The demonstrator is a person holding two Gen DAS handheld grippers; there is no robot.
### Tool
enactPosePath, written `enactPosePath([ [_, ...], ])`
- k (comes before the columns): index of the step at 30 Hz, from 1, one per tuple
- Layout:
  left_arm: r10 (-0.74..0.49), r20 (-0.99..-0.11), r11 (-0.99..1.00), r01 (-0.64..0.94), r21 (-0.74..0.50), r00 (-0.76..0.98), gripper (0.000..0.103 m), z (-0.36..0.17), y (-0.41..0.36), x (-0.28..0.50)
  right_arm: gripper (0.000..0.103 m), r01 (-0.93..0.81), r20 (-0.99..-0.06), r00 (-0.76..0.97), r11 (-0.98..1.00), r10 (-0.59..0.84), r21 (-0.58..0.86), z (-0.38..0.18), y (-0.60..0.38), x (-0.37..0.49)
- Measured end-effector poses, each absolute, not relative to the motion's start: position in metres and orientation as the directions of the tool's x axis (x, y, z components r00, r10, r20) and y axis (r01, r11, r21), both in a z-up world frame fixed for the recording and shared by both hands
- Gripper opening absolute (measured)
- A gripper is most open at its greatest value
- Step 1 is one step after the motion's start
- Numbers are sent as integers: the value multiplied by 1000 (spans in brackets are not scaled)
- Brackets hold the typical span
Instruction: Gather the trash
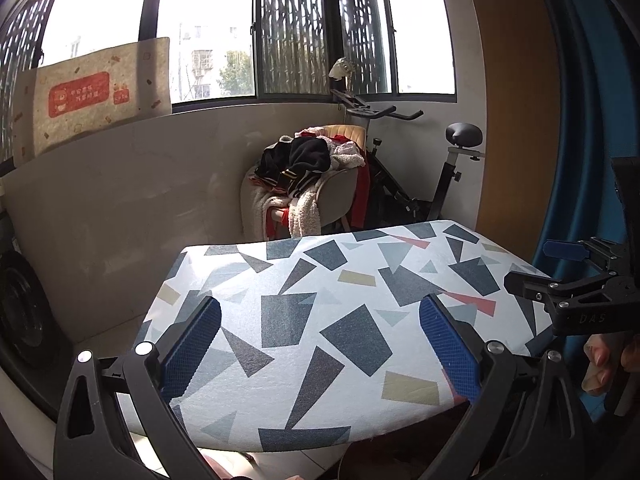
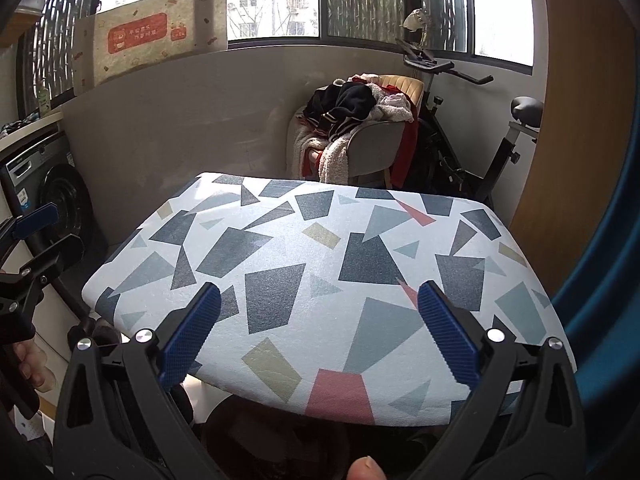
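Observation:
No trash shows in either view. A padded board with a white cover printed in grey, blue, tan and red shapes [image 1: 320, 320] [image 2: 320, 272] fills the foreground. My left gripper [image 1: 320, 336] hovers over its near edge, open, nothing between its blue pads [image 1: 192, 348]. My right gripper [image 2: 320, 332] is also open and empty above the same board. In the left wrist view the right gripper [image 1: 560, 276] appears at the right edge, held by a hand [image 1: 604, 364]. In the right wrist view the left gripper [image 2: 36, 248] appears at the left edge.
A chair piled with clothes [image 1: 308, 172] [image 2: 356, 128] stands behind the board, an exercise bike [image 1: 440, 160] [image 2: 480, 128] to its right. A washing machine [image 2: 48, 196] sits at left. A printed mat [image 1: 92, 96] leans on the window sill. A wooden panel [image 1: 516, 120] rises at right.

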State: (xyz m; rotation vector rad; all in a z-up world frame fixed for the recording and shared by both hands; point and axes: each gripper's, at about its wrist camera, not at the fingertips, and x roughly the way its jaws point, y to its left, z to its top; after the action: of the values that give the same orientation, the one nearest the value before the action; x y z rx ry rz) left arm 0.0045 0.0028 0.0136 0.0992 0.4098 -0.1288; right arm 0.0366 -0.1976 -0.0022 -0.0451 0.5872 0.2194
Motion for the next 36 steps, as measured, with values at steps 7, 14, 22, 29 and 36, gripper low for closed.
enactPosePath([
  [7, -88, -403, 989, 127, 72, 911, 97, 18, 7, 5, 97, -221, -549, 813, 975, 192, 14, 0, -197, 34],
  [14, -70, -405, 989, 118, 94, 912, 97, 17, 8, 6, 97, -215, -554, 812, 977, 184, 9, 1, -201, 37],
  [22, -64, -416, 989, 112, 92, 907, 97, 16, 10, 7, 97, -218, -558, 810, 976, 181, 0, -1, -201, 39],
  [29, -62, -416, 989, 111, 94, 907, 97, 16, 11, 8, 97, -218, -558, 811, 976, 178, -6, -1, -200, 38],
  [36, -65, -421, 990, 112, 87, 905, 97, 17, 12, 8, 97, -220, -557, 812, 975, 175, -14, -1, -200, 38],
])
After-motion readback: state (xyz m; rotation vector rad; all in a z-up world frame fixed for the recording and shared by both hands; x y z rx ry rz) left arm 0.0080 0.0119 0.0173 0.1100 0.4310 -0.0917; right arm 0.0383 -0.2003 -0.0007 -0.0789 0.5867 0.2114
